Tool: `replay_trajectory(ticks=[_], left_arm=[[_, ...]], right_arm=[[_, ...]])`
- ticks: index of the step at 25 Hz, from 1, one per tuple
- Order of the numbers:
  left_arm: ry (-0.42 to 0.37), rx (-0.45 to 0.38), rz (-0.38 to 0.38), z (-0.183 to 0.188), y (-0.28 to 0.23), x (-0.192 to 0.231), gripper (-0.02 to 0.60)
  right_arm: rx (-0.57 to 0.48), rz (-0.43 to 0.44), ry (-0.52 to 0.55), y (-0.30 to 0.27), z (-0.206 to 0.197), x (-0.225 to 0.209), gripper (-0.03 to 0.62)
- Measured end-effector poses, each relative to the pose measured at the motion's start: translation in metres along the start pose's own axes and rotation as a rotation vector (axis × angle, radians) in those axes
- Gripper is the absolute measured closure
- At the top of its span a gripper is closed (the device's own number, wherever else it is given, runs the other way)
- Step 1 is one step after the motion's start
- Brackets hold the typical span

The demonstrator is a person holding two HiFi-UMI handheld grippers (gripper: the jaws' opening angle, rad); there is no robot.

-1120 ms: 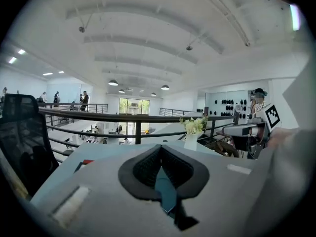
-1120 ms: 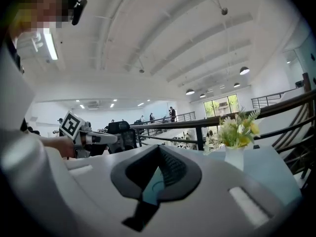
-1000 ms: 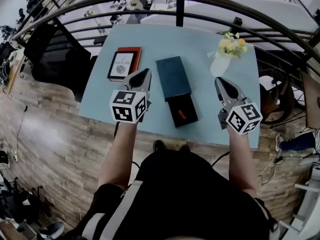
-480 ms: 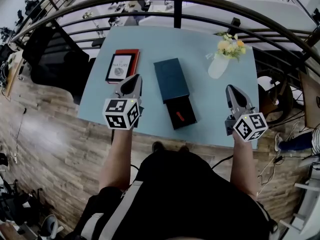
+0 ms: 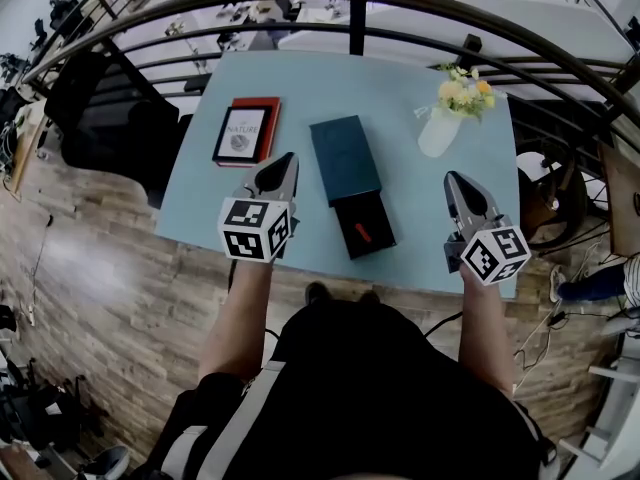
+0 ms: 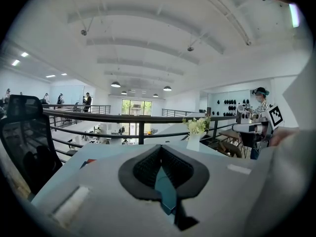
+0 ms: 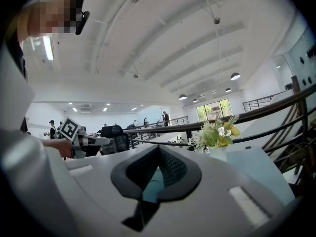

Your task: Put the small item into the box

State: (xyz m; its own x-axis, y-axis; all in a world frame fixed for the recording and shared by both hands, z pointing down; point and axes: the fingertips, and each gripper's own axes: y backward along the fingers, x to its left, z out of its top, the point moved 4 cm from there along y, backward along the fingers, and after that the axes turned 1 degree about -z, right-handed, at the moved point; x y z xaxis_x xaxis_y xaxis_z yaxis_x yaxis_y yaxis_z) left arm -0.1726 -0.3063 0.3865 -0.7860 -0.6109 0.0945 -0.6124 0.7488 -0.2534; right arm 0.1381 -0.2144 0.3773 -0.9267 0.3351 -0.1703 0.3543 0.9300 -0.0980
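A dark teal box (image 5: 344,157) lies in the middle of the light blue table (image 5: 400,88). Its black drawer (image 5: 372,213) is slid out toward me, and a small red item (image 5: 361,232) lies in it. My left gripper (image 5: 283,164) hovers left of the drawer, shut and holding nothing. My right gripper (image 5: 456,183) hovers to the drawer's right, also shut and empty. In the left gripper view the jaws (image 6: 161,149) meet at their tips, and the right gripper view shows the same (image 7: 159,149). Both gripper cameras point over the table toward the railing.
A red-edged book (image 5: 246,131) lies at the back left. A white vase of flowers (image 5: 441,126) stands at the back right, also seen as a vase (image 6: 193,141) and flowers (image 7: 216,135). A dark railing (image 5: 352,30) runs behind the table. A black chair (image 5: 110,108) stands left.
Both grippers have drawn back toward me and a little outward from the box. In the last half second the left one edged back to the right. The drawer and red item have not moved.
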Motion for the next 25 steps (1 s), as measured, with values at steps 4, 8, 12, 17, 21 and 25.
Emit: replay_trajectory(ticks=[4, 8, 12, 17, 21, 25], left_arm=[[-0.002, 0.001, -0.008, 0.000, -0.003, -0.002, 0.575], [0.003, 0.007, -0.014, -0.002, -0.003, -0.004, 0.574], [0.007, 0.015, -0.014, -0.004, -0.003, -0.005, 0.574], [0.009, 0.019, -0.015, -0.006, -0.005, -0.006, 0.574], [0.007, 0.021, -0.016, -0.004, -0.006, -0.009, 0.574], [0.004, 0.023, -0.016, -0.003, -0.009, -0.010, 0.574]], right_arm=[[0.004, 0.010, 0.029, -0.006, 0.002, 0.005, 0.595], [0.016, 0.024, 0.030, -0.009, -0.001, 0.009, 0.595], [0.025, 0.028, 0.020, -0.010, -0.003, 0.009, 0.595], [0.028, 0.032, 0.013, -0.011, -0.005, 0.008, 0.595], [0.027, 0.030, 0.006, -0.010, -0.004, 0.005, 0.594], [0.025, 0.031, 0.003, -0.011, -0.004, 0.002, 0.595]])
